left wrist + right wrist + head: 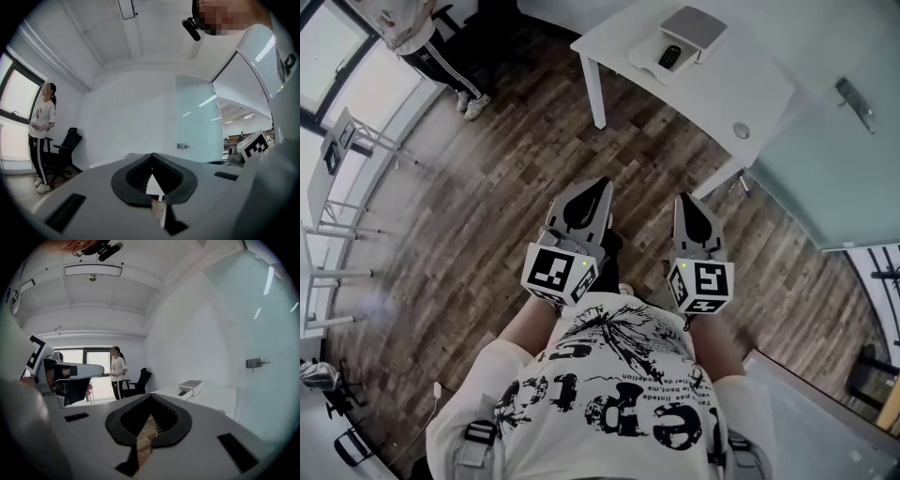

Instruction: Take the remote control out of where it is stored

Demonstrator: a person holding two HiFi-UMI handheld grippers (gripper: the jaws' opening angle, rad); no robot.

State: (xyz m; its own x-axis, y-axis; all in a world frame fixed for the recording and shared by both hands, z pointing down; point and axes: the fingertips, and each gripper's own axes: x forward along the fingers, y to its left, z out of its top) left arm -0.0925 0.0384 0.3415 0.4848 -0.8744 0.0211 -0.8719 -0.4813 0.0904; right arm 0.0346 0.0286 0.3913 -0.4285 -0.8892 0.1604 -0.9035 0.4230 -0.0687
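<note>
Remote control location: the remote control [670, 56] lies on the low front part of the white box [694, 26], on the table [750, 84] at 1 o'clock from your grippers and well apart from them. No view shows whether it sits in a recess.

Left gripper: the left gripper [602, 187] has its jaws fully together, with nothing between them and nothing touched.

Right gripper: the right gripper [685, 200] also has its jaws together. It is empty and points toward the table (the remote shows at 1 o'clock above its tips).

Risk 1, pushing: if you arrive with the jaws together, the tips will likely shove the remote across the box and fail to take it. Spread them before contact.

Risk 2, slip: the remote looks slim and smooth, so a pinch near one end may let it pivot out.

Risk 3, box shift: the box looks light, so a one-handed pull may drag it toward the table edge.

Risk 4, collision: the small round object [741, 130] at 5 o'clock from the box lies near your approach.
</note>
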